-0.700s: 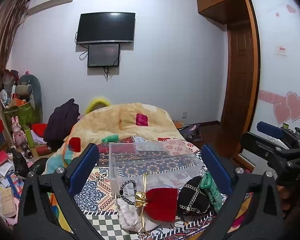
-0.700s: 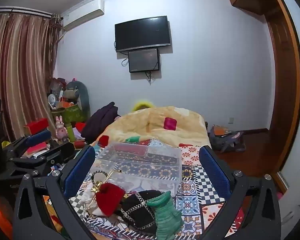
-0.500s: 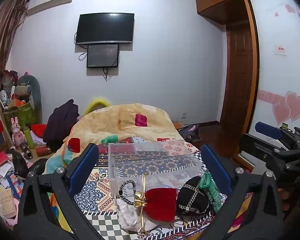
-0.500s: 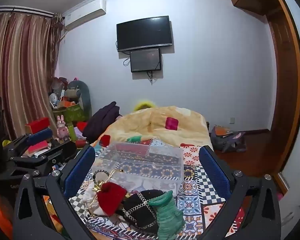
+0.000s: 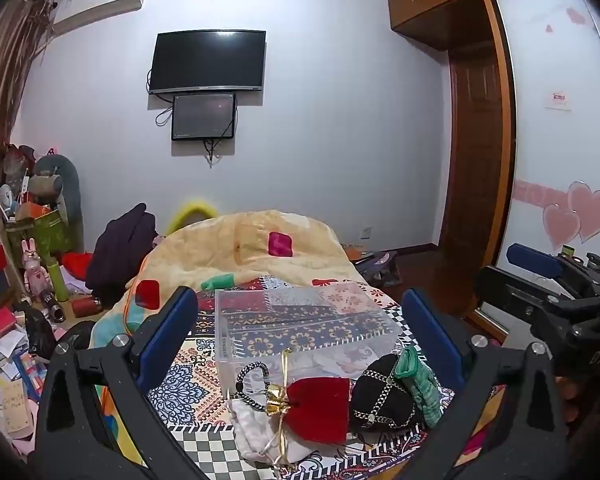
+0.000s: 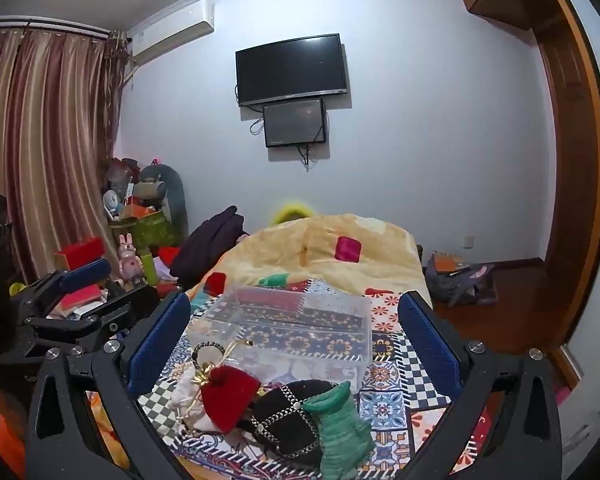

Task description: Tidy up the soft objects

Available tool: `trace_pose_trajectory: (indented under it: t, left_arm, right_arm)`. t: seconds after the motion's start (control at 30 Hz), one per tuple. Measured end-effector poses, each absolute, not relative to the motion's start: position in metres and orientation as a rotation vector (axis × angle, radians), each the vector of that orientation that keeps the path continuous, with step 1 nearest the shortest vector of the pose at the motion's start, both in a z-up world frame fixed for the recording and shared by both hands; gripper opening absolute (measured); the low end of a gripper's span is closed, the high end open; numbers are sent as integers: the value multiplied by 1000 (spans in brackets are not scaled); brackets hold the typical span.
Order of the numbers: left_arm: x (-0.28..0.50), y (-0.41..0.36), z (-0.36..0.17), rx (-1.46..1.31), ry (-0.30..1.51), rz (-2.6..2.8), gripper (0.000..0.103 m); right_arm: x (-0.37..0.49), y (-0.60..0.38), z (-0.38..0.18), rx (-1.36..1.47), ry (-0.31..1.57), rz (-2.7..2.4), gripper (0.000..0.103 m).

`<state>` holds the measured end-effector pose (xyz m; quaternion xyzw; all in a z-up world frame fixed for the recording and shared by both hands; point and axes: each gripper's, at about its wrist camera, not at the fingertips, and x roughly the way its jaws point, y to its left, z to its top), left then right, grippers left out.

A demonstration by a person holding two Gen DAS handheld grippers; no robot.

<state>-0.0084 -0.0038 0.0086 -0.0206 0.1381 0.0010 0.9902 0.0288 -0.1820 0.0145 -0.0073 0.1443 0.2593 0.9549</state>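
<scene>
Nothing moved — red pouch [image 5: 320,408] below open left gripper [image 5: 300,320].

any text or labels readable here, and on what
"DAS" in pale letters on the right hand-held gripper's black body, seen at the left view's right edge.
Sign on the wardrobe door: too blurred to read.
TV brand mark: too small to read.
Nothing else legible.

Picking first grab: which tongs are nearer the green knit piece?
Right. The right tongs frame the green knit piece near centre; it lies toward the right-hand finger of the left tongs.
</scene>
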Motion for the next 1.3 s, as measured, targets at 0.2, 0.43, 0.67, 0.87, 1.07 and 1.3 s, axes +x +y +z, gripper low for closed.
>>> trace_pose_trajectory:
  t: [0.2,0.43,0.67,0.87,1.07,1.3]
  left_arm:
    - [-9,-5,9,-41,275,3,103]
    - [-8,-6,8,-42,274,3,103]
    - [-8,-6,8,-41,273,4,103]
    - [-8,-7,8,-40,273,4,103]
    - [-9,-9,8,-38,270,2,103]
    - [-9,-10,9,-37,268,2,103]
  right_arm:
    - [29,-181,15,-16,291,531,103]
    - [28,-181,15,-15,292,534,103]
    - [26,-181,17,-13,291,535,103]
    - [26,-181,17,-13,290,535,103]
    - [26,-181,17,-12,291,535,103]
    - [25,-181,19,-9,290,537,103]
